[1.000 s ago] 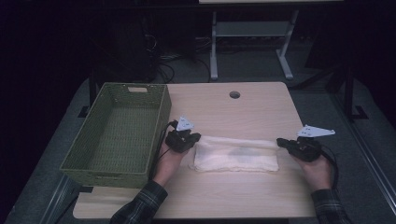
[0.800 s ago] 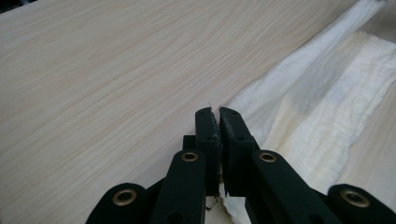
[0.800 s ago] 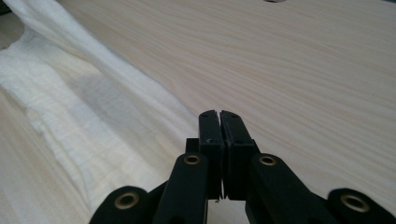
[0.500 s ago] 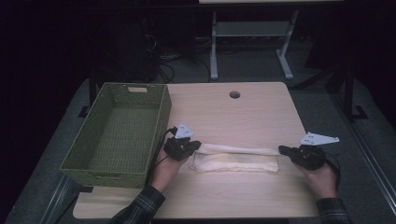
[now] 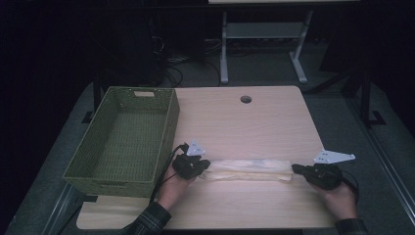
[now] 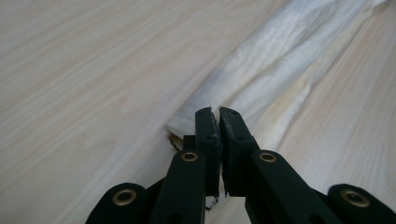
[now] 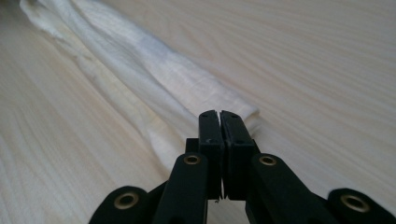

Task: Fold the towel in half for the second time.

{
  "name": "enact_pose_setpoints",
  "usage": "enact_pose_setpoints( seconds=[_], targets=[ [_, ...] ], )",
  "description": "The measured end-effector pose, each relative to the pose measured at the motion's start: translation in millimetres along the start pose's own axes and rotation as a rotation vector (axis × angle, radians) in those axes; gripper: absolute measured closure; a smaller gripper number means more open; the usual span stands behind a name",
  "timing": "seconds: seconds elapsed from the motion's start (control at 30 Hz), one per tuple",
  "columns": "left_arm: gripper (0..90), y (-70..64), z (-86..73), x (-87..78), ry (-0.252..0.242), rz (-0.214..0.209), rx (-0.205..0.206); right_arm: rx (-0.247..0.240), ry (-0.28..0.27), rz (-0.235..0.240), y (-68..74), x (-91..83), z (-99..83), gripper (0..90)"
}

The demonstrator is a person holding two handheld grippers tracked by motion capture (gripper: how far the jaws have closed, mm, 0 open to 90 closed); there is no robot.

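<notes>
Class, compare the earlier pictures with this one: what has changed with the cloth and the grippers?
Both grippers, left gripper and right gripper, drew the cloth toward the person, folding it from a wide pad into a narrow strip. Both stay shut on its ends. The basket did not move.

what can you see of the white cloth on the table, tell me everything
The cloth is off-white, soft and faintly ribbed, with a yellowish tinge along one fold. It is folded into a long narrow strip with several layers and lies flat across the near part of the wooden table, to the right of the green basket and apart from it. The left tongs are shut on one end, the right tongs on the other.
</notes>
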State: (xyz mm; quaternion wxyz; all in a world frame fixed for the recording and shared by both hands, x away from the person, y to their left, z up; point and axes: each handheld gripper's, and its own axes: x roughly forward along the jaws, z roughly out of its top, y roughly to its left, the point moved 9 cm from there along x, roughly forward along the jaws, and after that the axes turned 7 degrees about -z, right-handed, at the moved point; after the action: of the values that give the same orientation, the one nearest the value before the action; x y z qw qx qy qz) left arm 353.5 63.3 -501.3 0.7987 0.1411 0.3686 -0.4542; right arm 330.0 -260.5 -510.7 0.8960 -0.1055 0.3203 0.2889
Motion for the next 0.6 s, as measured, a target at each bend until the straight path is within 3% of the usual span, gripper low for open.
enact_pose_setpoints(
  seconds=[0.2,0.33,0.43,0.6],
  targets=[
    [86.2,-3.8,-10.9,7.8,0.060,-0.007,0.014,-0.015,0.033,0.017,7.4,2.5,-11.2,87.8],
    [85.5,-5.3,-13.0,10.6,0.075,-0.009,0.008,-0.015,0.051,0.025,9.9,4.5,-15.1,86.8],
    [81.3,-6.3,-8.2,6.7,0.049,-0.022,-0.004,-0.007,0.033,0.034,9.0,1.7,-12.0,76.6],
    [61.6,-9.8,10.0,-3.3,-0.018,-0.062,0.010,0.040,-0.021,0.025,2.4,-8.8,1.9,62.9]
  ],
)
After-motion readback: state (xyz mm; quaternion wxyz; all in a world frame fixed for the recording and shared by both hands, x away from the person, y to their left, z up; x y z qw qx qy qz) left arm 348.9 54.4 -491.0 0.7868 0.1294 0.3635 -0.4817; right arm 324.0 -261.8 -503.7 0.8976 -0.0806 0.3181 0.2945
